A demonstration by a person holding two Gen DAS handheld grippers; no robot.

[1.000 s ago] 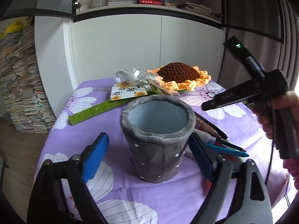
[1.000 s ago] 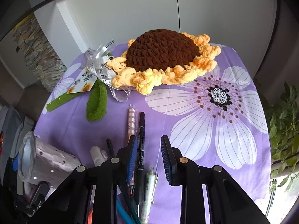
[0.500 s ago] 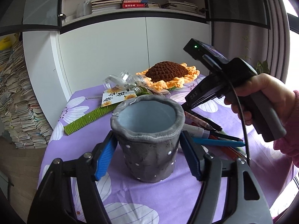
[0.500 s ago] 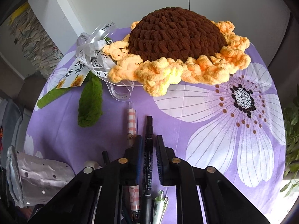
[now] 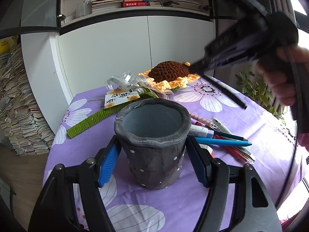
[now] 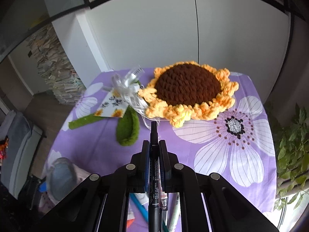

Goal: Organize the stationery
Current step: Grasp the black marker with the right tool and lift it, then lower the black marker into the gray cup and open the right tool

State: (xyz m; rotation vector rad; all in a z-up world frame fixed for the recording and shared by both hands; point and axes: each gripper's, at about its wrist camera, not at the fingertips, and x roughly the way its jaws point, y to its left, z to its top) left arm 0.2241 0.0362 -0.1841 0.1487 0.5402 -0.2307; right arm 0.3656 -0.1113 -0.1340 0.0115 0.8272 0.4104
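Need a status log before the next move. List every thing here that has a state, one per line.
Pen cup: upright, no pens inside, between the left gripper's pads.
Black marker: clamped, lifted off the table.
Pens: lying loose on the table.
Left gripper: pads at the cup's sides.
Right gripper: shut on the marker.

On the tabletop (image 5: 260, 135) the pen holder (image 5: 152, 145) stands upright at the centre of the left wrist view, between the two fingers of the left tongs (image 5: 152, 164), which flank it at 9 and 3 o'clock. A heap of pens (image 5: 222, 135) lies on the cloth at 3 o'clock of the holder, just beside it. The knitted stem (image 5: 92, 121) lies at 10 o'clock, the card (image 5: 119, 98) at 11 and the knitted sunflower (image 5: 170, 73) behind, at 1 o'clock. The right tongs (image 6: 154, 150) sit above the tabletop with a marker (image 6: 154, 166) between their fingers, its tip toward 12 o'clock, at the sunflower.
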